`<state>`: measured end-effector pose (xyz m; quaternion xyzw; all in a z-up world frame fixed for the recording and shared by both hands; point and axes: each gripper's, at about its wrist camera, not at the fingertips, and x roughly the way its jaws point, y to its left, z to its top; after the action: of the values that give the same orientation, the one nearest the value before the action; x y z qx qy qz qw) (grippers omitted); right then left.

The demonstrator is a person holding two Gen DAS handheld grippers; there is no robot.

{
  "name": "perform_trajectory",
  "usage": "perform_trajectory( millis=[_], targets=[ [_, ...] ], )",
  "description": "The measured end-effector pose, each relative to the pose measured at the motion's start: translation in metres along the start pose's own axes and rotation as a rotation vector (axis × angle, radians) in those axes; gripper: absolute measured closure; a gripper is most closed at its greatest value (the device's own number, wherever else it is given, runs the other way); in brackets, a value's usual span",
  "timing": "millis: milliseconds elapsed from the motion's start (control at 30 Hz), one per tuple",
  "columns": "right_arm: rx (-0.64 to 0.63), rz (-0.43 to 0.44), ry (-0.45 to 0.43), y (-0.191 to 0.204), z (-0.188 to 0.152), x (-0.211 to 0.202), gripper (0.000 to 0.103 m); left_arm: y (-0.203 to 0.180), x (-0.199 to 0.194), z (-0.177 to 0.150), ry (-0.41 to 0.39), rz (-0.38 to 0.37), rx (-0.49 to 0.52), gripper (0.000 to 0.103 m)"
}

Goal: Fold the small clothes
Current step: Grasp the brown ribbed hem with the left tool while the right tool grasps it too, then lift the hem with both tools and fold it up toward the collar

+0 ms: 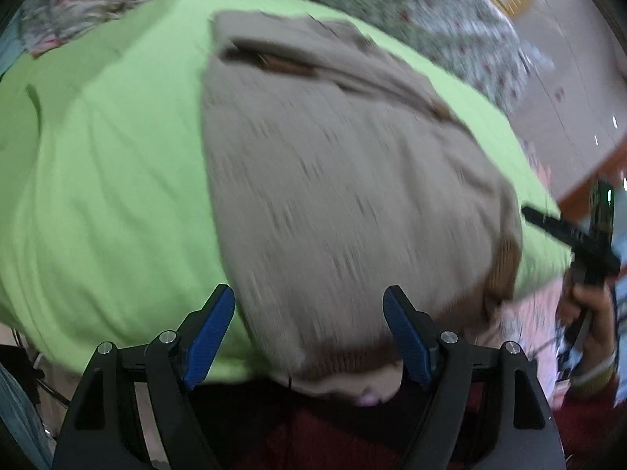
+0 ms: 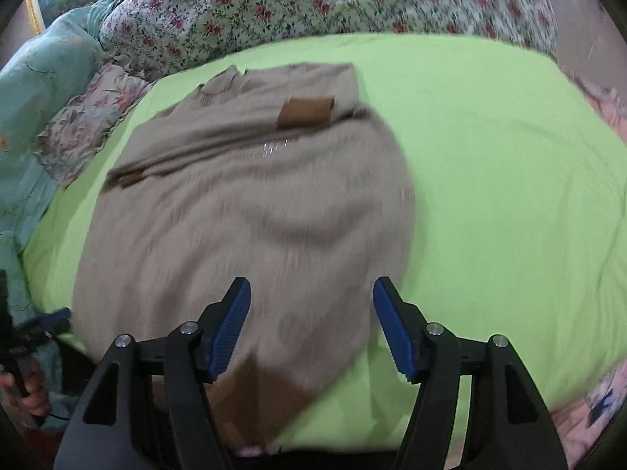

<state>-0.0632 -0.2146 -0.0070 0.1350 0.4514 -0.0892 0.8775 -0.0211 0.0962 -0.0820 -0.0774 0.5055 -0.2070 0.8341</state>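
A beige knit sweater [image 1: 345, 180] with brown cuffs and hem lies spread on a lime green sheet [image 1: 109, 180]. It also shows in the right wrist view [image 2: 250, 203], with a brown cuff [image 2: 305, 111] folded across its upper part. My left gripper [image 1: 309, 333] is open and empty, just above the sweater's near brown hem [image 1: 345, 356]. My right gripper [image 2: 311, 329] is open and empty, over the sweater's near end and its brown hem [image 2: 258, 395]. The right gripper also shows at the right edge of the left wrist view [image 1: 588, 243].
A floral quilt [image 2: 313, 4] bunches along the far side of the bed. A teal blanket [image 2: 43, 78] lies at the left. A pink floral cloth [image 2: 611, 384] edges the green sheet [image 2: 509, 180] on the right. Shiny floor [image 1: 568, 58] lies beyond the bed.
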Motion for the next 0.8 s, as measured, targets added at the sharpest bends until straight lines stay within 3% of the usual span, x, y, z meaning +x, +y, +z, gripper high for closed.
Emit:
perform_trajectory(
  millis=[133,300,367,400,467,500,567,600,633,667,733,800],
  targets=[
    [0.091,0.093,0.041,-0.02,-0.026,-0.007,0.037,-0.003,0.011,-0.022,0.07,-0.001,0.026,0.024],
    [0.147,0.224,0.093,-0.024,-0.046,0.004,0.039,0.005,0.033,-0.031,0.143,-0.117,-0.017,0.024],
    [0.164,0.266,0.104,-0.021,-0.049,0.011,0.049,0.002,0.045,-0.034,0.18,-0.196,-0.014,0.026],
    [0.169,0.277,0.107,-0.021,-0.049,0.013,0.052,-0.001,0.05,-0.035,0.186,-0.202,-0.013,0.026],
    [0.175,0.279,0.113,-0.021,-0.048,0.017,0.069,-0.007,0.06,-0.037,0.208,-0.225,0.001,0.029],
    [0.177,0.279,0.116,-0.022,-0.048,0.017,0.072,-0.009,0.063,-0.038,0.21,-0.23,0.01,0.03],
    [0.17,0.277,0.114,-0.026,-0.047,0.015,0.087,-0.009,0.065,-0.041,0.206,-0.223,0.026,0.039],
    [0.165,0.275,0.111,-0.028,-0.048,0.014,0.089,-0.009,0.065,-0.042,0.201,-0.218,0.031,0.043],
    [0.156,0.273,0.11,-0.031,-0.047,0.011,0.091,-0.008,0.064,-0.043,0.196,-0.211,0.034,0.055],
    [0.148,0.273,0.106,-0.034,-0.047,0.007,0.092,-0.005,0.061,-0.046,0.192,-0.204,0.037,0.074],
    [0.126,0.258,0.095,-0.044,-0.048,-0.002,0.093,0.001,0.061,-0.047,0.195,-0.198,0.034,0.093],
    [0.124,0.23,0.086,-0.058,-0.048,-0.011,0.094,0.003,0.059,-0.048,0.188,-0.199,0.037,0.093]
  ],
)
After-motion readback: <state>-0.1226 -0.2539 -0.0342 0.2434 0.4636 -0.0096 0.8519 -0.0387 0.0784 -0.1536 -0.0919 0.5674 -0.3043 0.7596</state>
